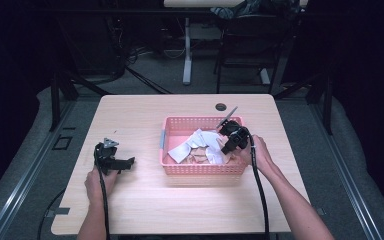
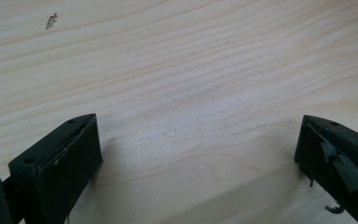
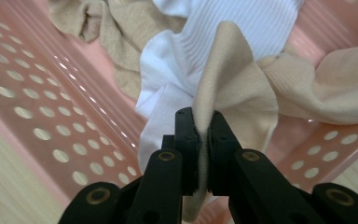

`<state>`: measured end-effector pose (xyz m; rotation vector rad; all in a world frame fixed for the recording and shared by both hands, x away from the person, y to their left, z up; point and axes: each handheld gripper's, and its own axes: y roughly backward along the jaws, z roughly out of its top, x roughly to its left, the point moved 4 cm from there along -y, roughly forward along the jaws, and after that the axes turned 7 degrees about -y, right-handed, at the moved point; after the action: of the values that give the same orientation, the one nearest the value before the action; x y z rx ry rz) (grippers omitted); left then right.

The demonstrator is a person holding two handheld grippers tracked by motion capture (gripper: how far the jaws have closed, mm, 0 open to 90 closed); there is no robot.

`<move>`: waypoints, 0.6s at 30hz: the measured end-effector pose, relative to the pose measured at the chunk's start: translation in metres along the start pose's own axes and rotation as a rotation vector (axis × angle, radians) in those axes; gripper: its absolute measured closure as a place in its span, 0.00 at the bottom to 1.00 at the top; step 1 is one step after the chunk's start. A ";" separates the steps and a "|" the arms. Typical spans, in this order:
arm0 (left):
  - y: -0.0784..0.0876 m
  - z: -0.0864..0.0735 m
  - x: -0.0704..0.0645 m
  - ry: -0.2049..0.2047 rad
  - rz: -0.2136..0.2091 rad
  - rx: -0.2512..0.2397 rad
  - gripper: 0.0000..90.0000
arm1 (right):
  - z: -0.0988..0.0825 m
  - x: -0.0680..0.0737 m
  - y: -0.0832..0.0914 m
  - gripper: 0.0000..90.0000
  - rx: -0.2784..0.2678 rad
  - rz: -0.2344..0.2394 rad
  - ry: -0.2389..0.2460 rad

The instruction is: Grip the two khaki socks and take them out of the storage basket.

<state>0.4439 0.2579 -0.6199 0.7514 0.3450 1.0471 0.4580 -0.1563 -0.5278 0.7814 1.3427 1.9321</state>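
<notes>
Right gripper (image 3: 204, 140) pinches the beige sock (image 3: 235, 93) — lift straight from the pink basket (image 1: 202, 169); left gripper (image 2: 198, 154) rests on the desk (image 2: 177, 60), fingers apart.

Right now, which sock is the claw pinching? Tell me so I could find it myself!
Look at the pink basket in the middle of the wooden table. At its right end, the right claw is shut on a beige sock. It stands up in a fold against a ribbed white sock, while the other beige socks lie loose.
</notes>
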 end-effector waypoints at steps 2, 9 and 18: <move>0.000 0.000 0.000 0.000 0.000 0.000 0.00 | 0.000 0.000 0.002 0.94 -0.011 0.001 -0.003; 0.000 0.000 0.000 0.000 0.000 0.000 0.00 | 0.008 0.000 0.022 0.95 -0.062 0.011 -0.011; 0.000 0.000 0.000 0.000 0.000 0.000 0.00 | 0.013 -0.001 0.039 0.95 -0.101 0.020 -0.008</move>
<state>0.4439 0.2579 -0.6200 0.7511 0.3448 1.0474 0.4624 -0.1603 -0.4866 0.7545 1.2263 1.9943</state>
